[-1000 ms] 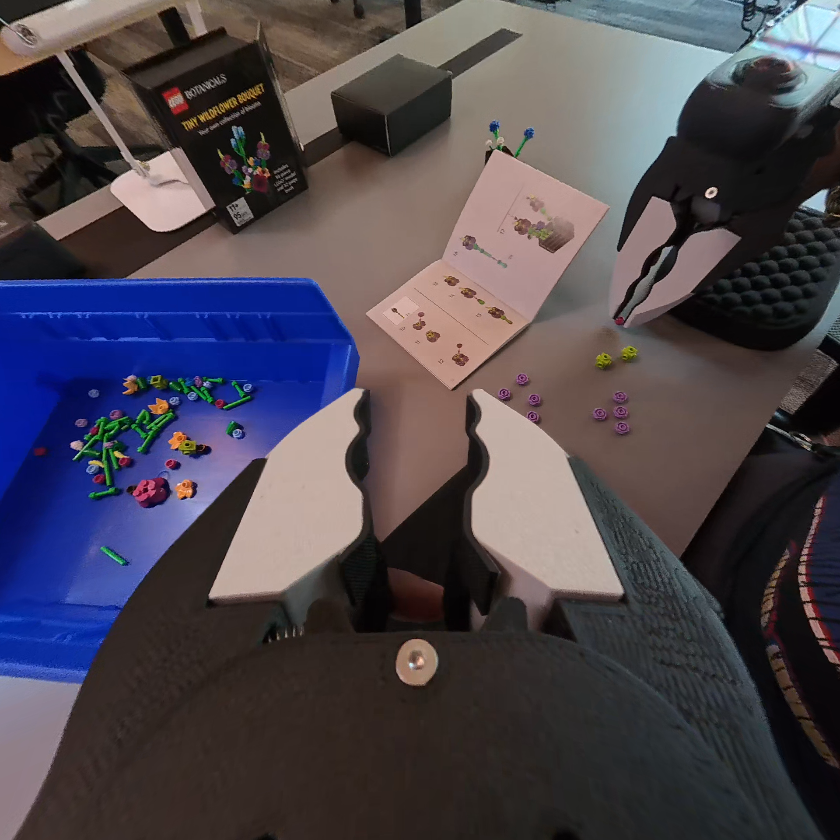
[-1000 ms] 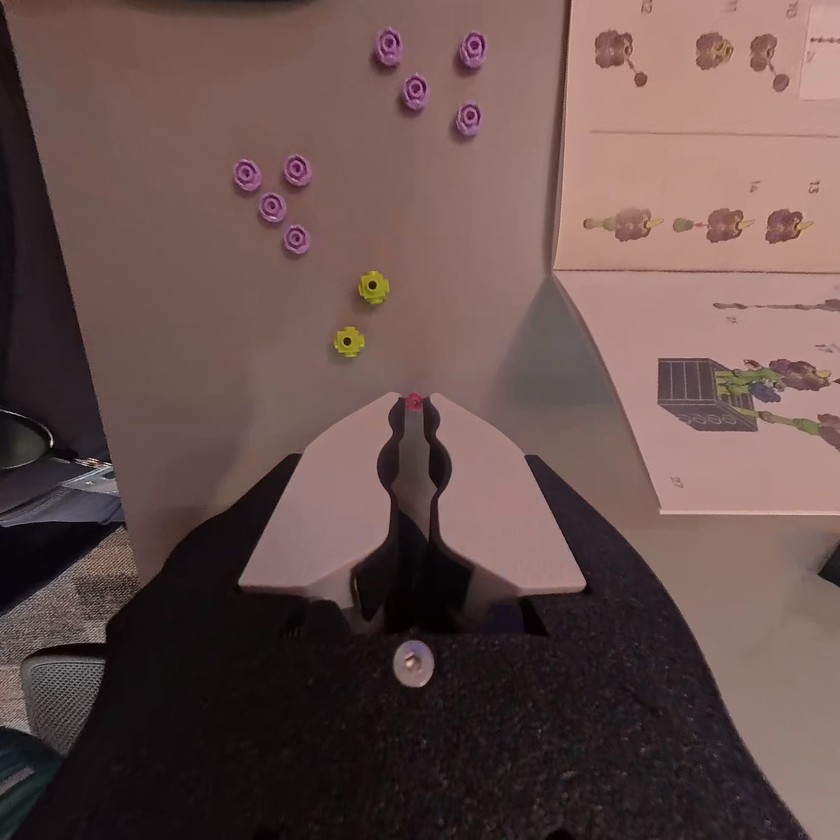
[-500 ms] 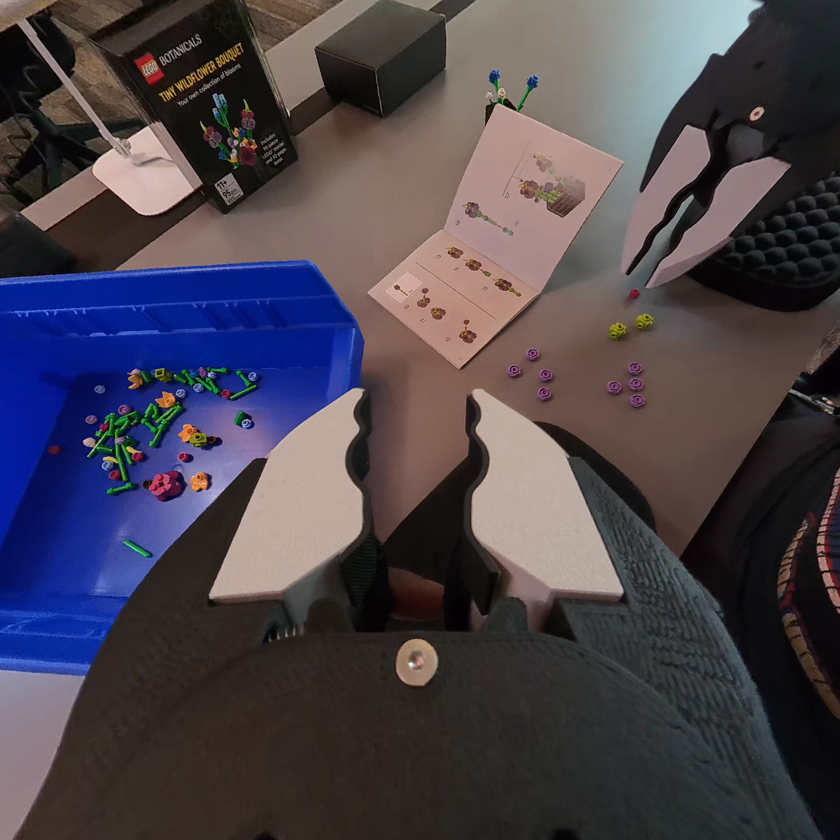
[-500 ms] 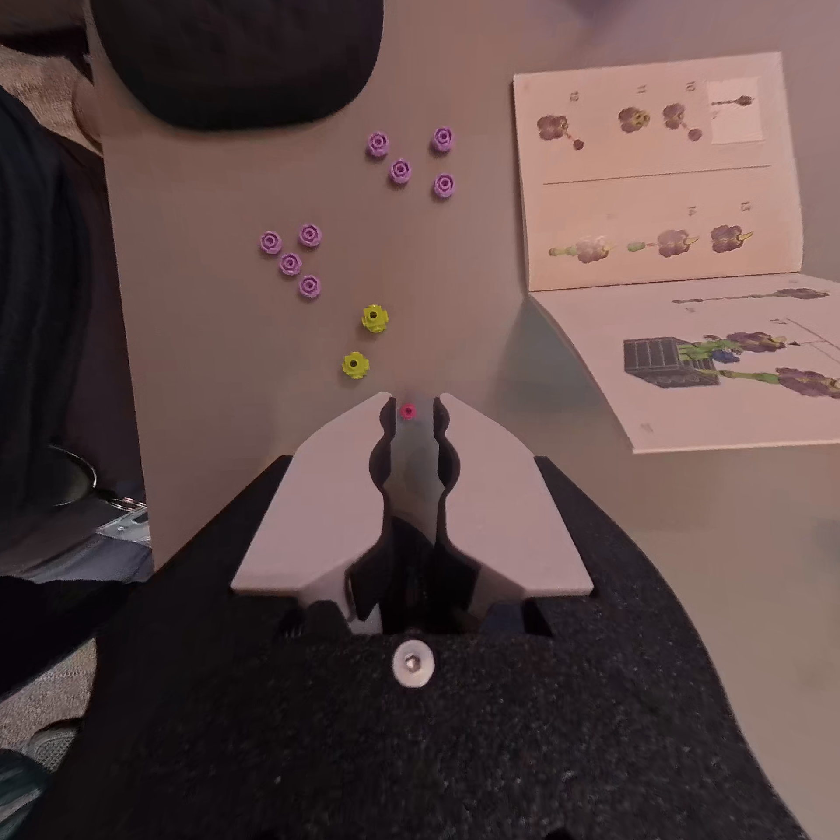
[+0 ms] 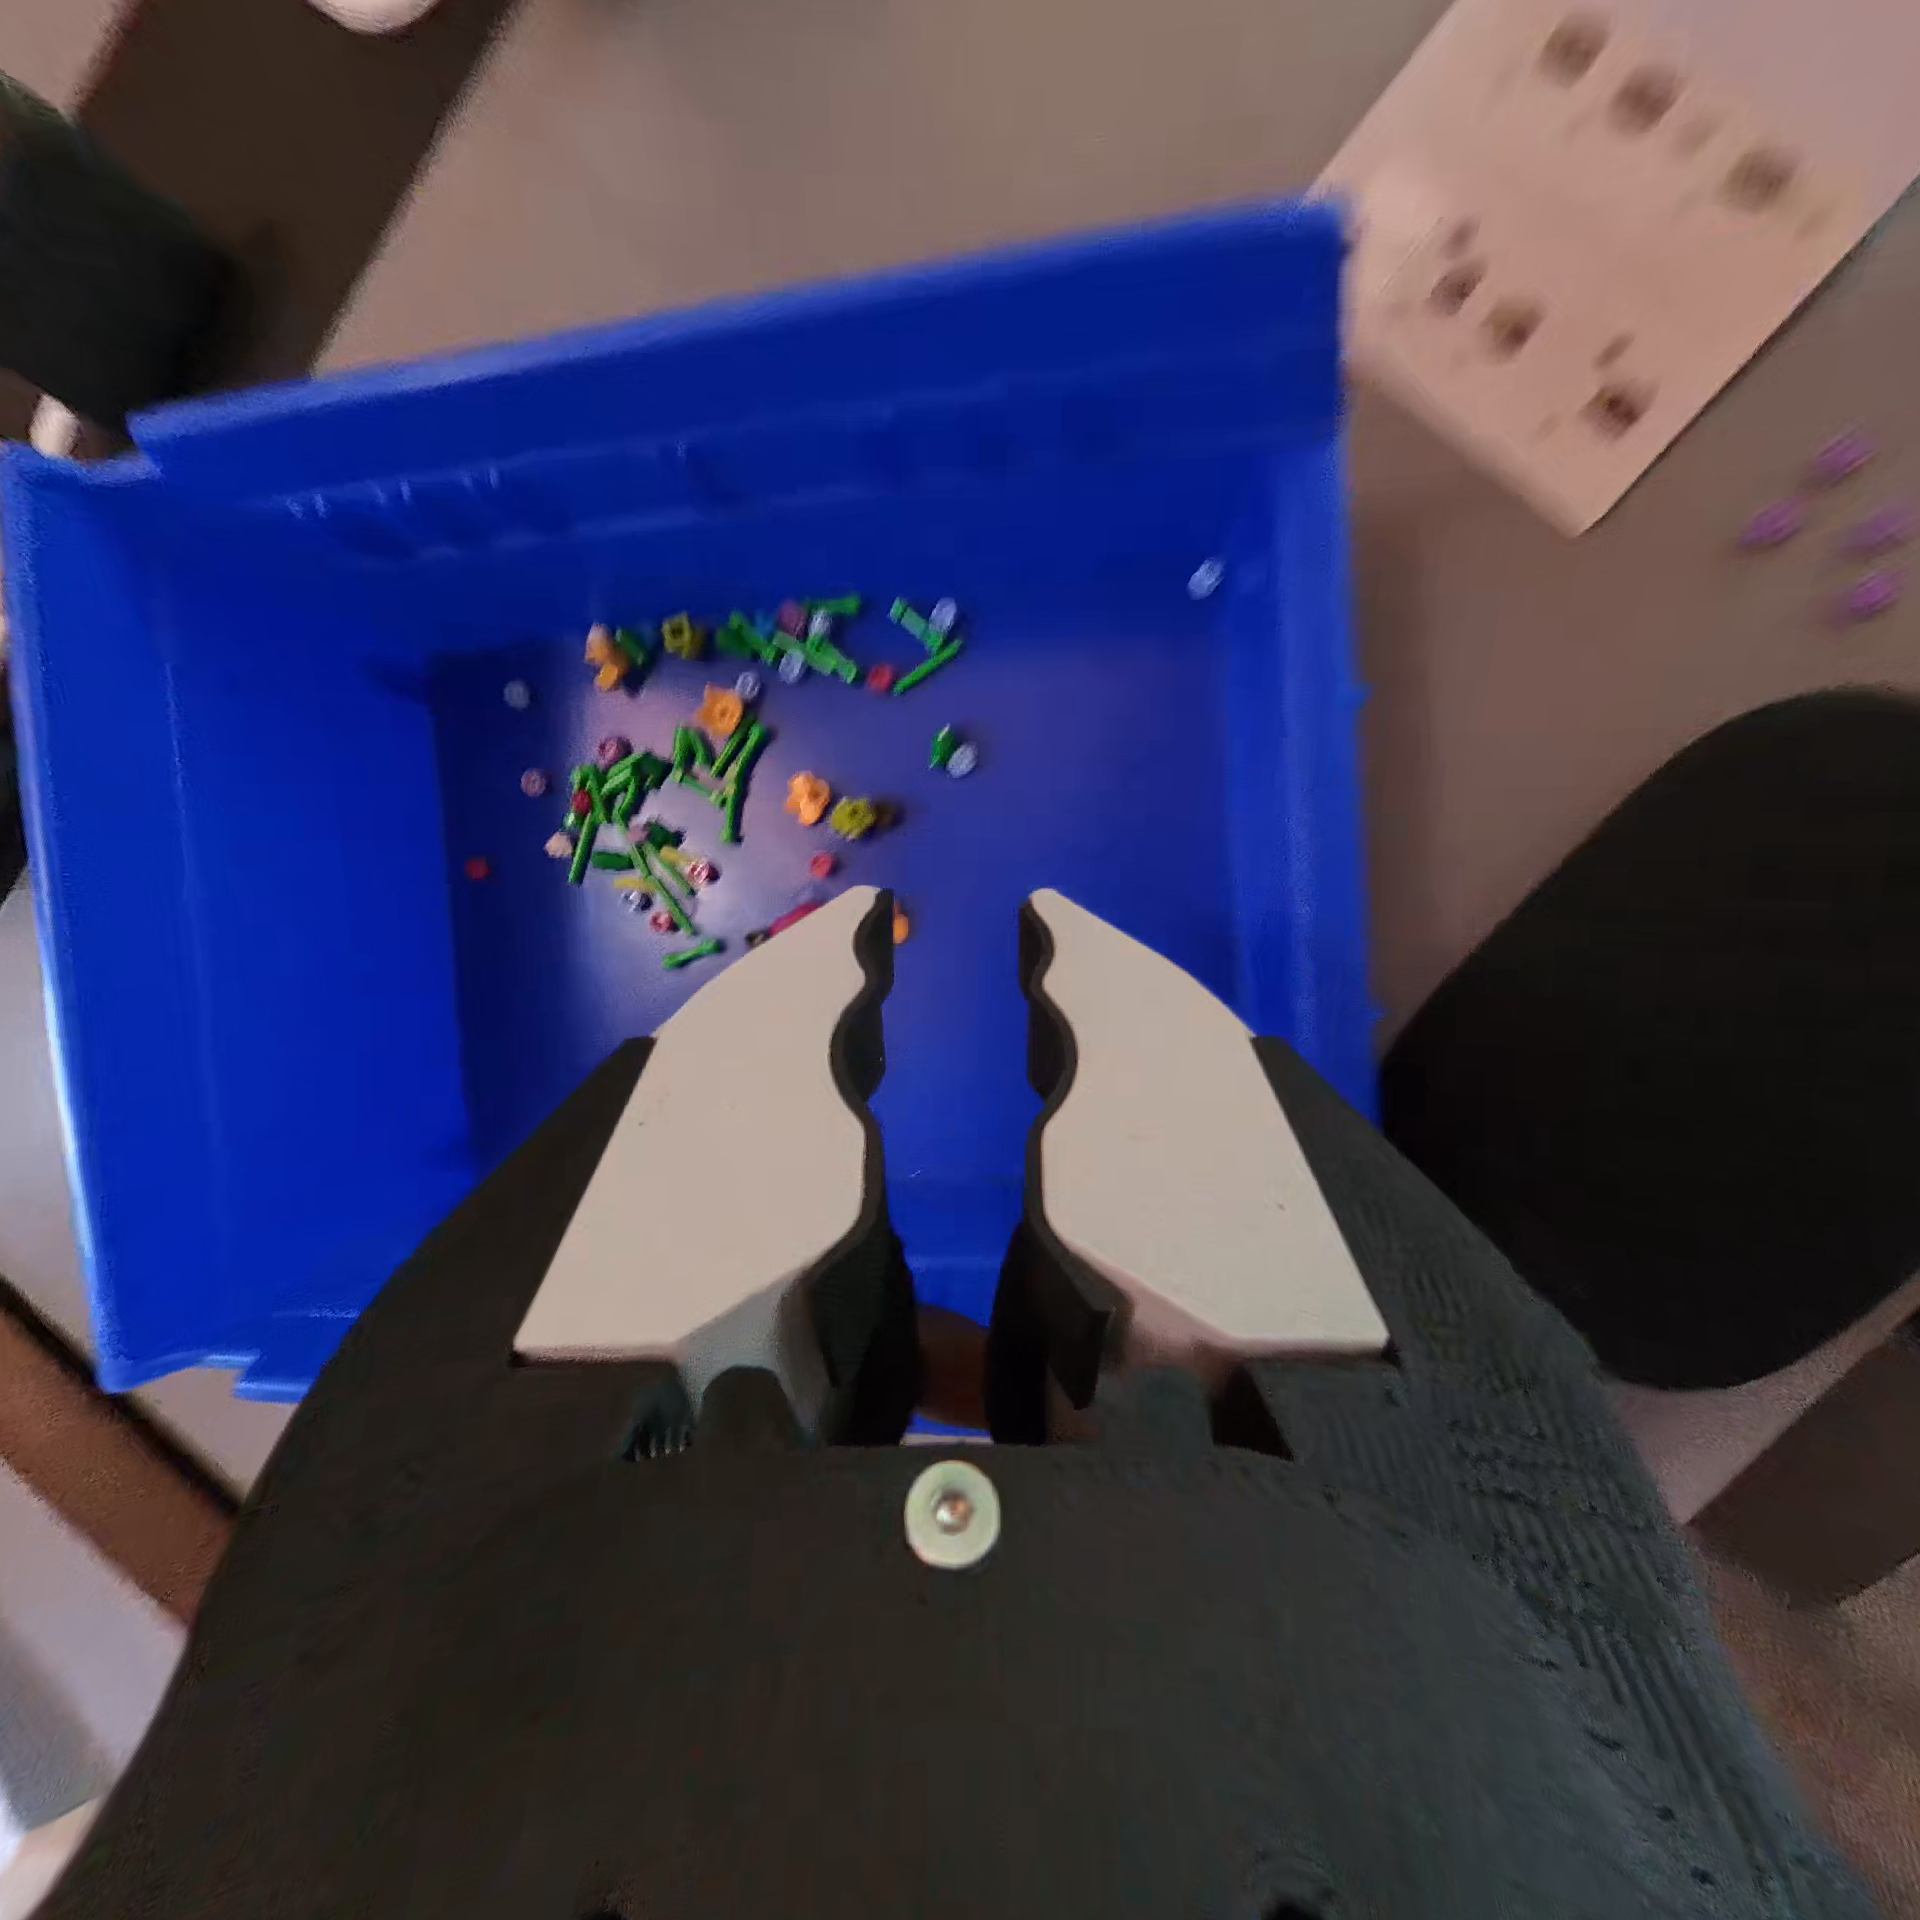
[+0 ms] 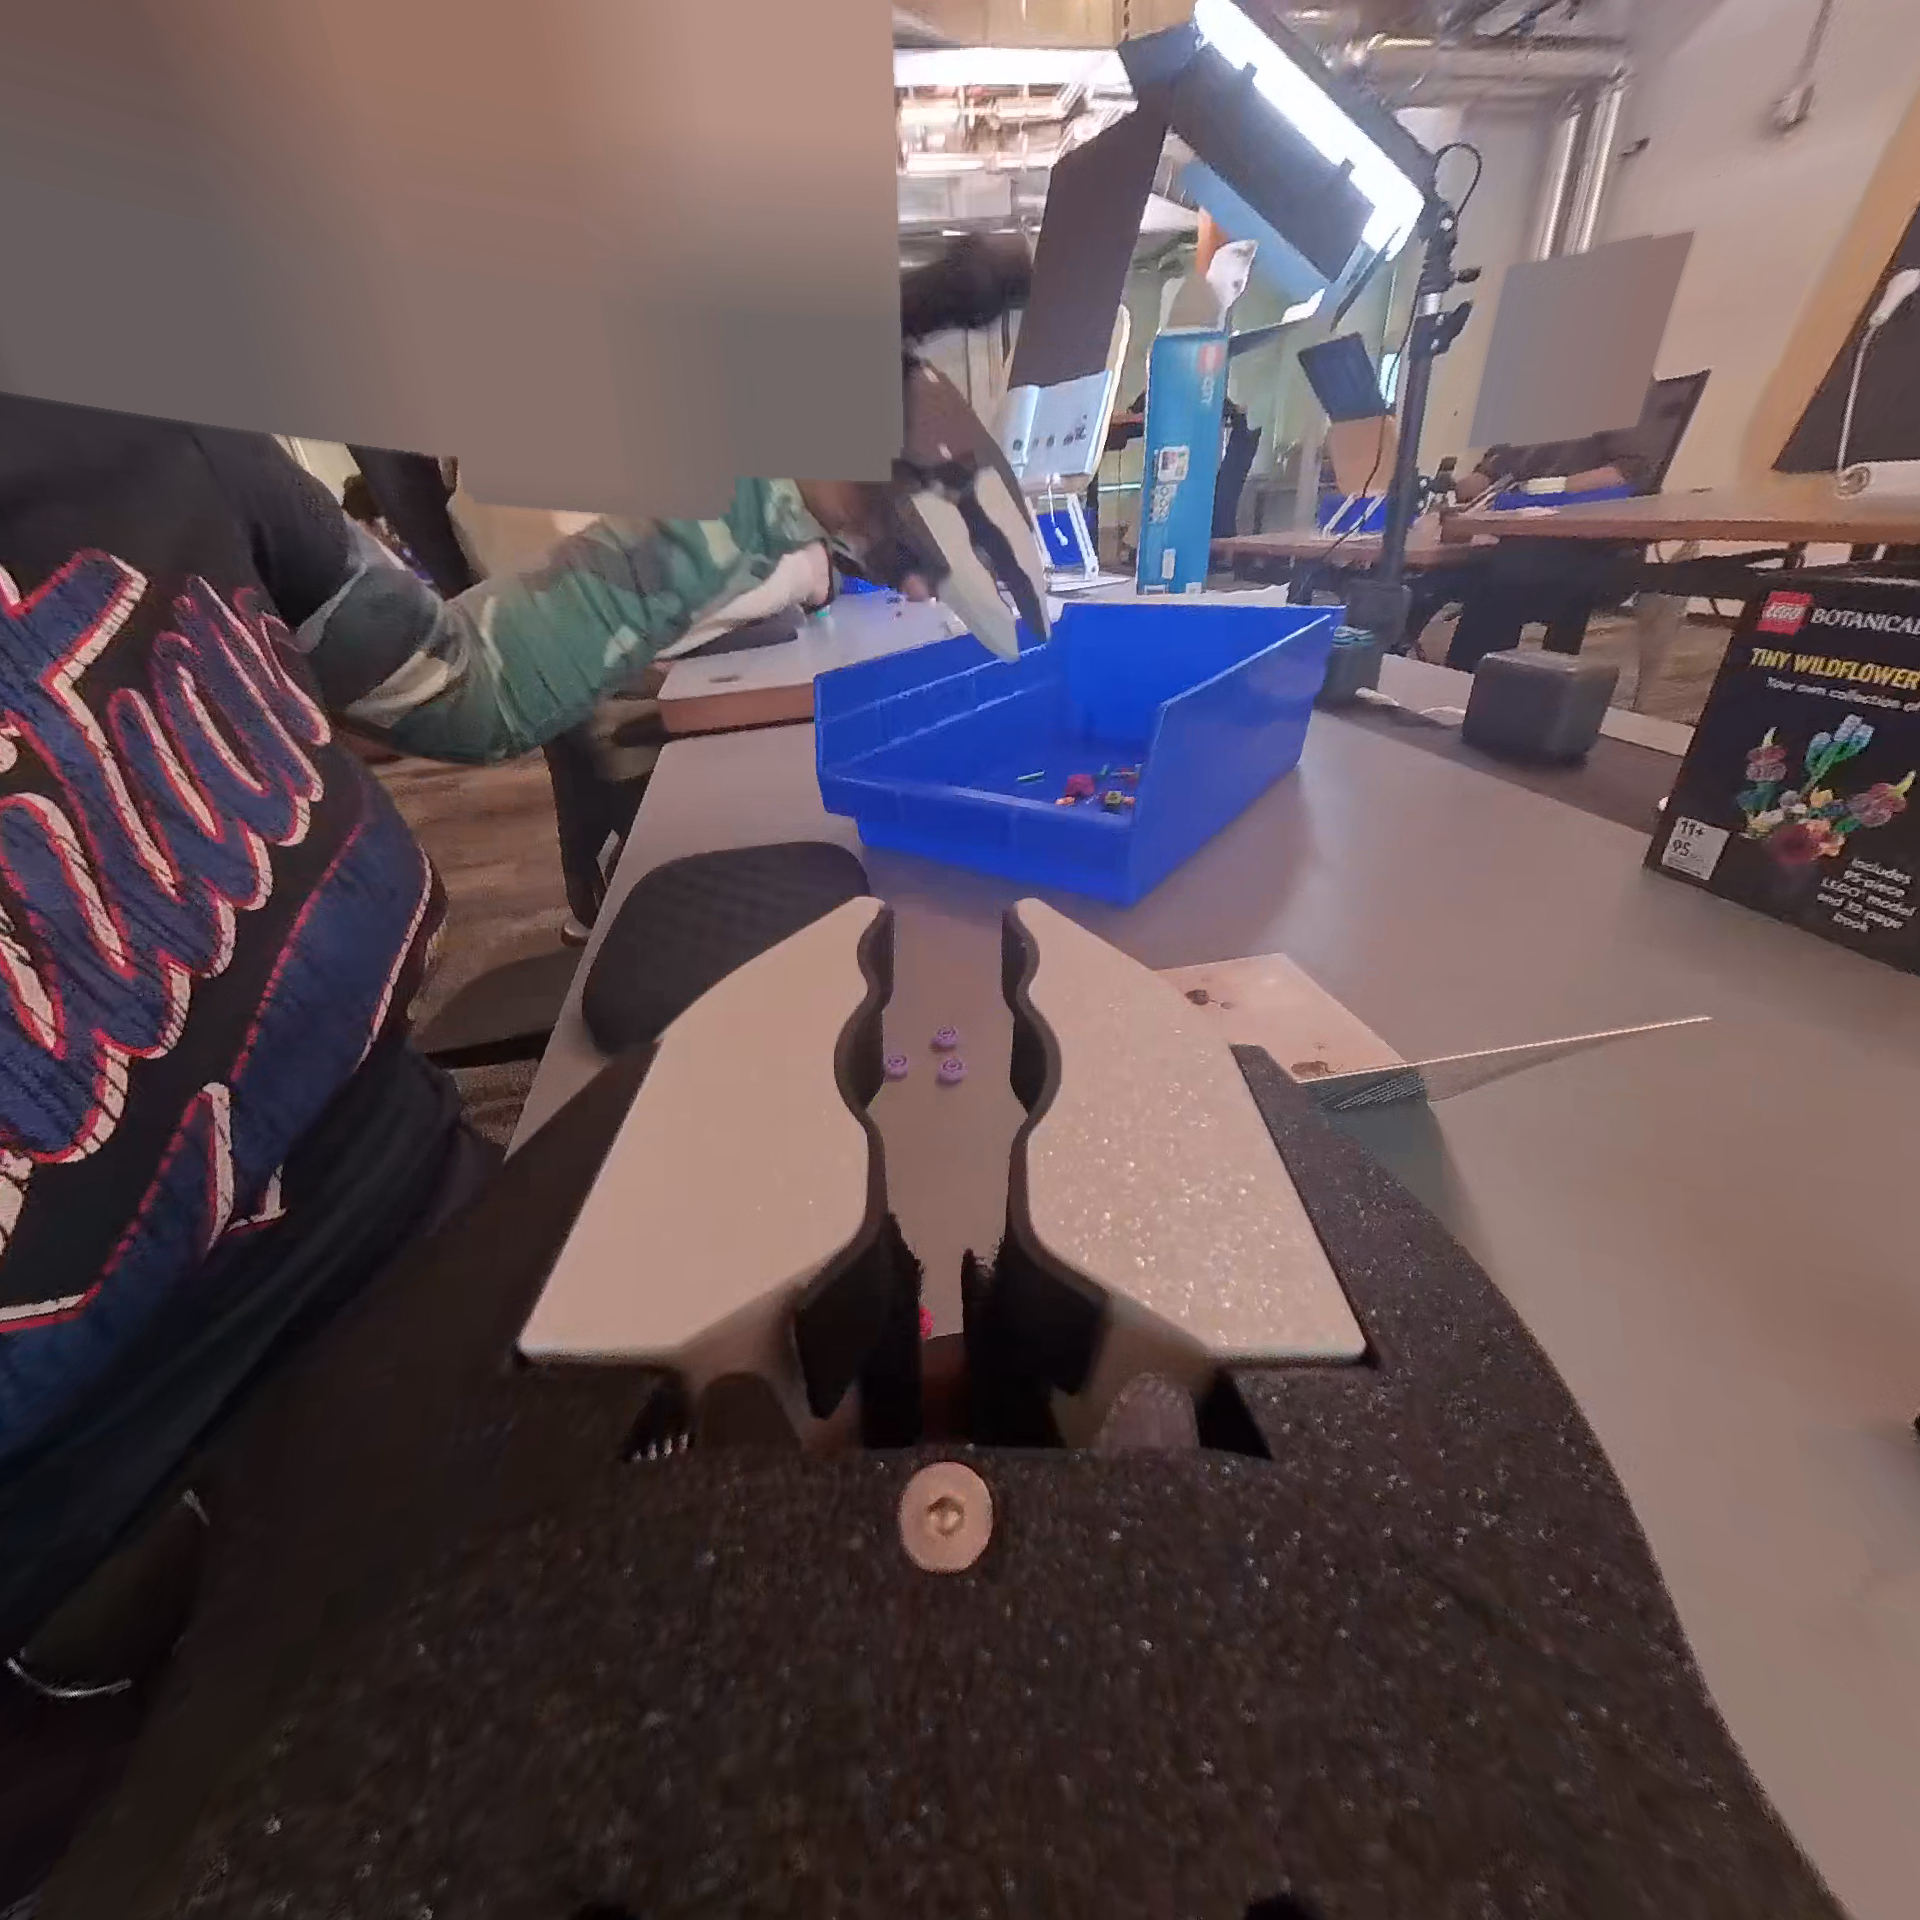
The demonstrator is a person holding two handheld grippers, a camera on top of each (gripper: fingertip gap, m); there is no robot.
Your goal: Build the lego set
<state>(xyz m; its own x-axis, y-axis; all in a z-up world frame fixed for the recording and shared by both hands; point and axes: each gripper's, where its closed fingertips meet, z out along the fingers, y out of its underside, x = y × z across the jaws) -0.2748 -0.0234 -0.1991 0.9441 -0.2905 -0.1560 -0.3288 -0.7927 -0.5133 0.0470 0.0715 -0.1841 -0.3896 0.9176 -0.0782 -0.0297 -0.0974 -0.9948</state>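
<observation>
My left gripper is open and empty. It points down into the blue bin, just above the loose pieces: green stems, orange flowers and small studs. The left wrist view is blurred. My right gripper is open and empty, held low over the grey table. Three purple studs lie on the table in the gap between its fingers. A tiny pink piece shows deep in that gap. In the right wrist view the left gripper hangs over the bin.
The open instruction booklet lies right of the bin, with purple studs beside it. A black padded rest sits at the table's near edge. The set's black box stands at the far right. The person's torso fills the left. One gripper's finger ends stand about 35 cm off the other's.
My left gripper has swung left and tipped down over the bin. My right gripper has let go of the pink stud, opened wider and tilted up from the table.
</observation>
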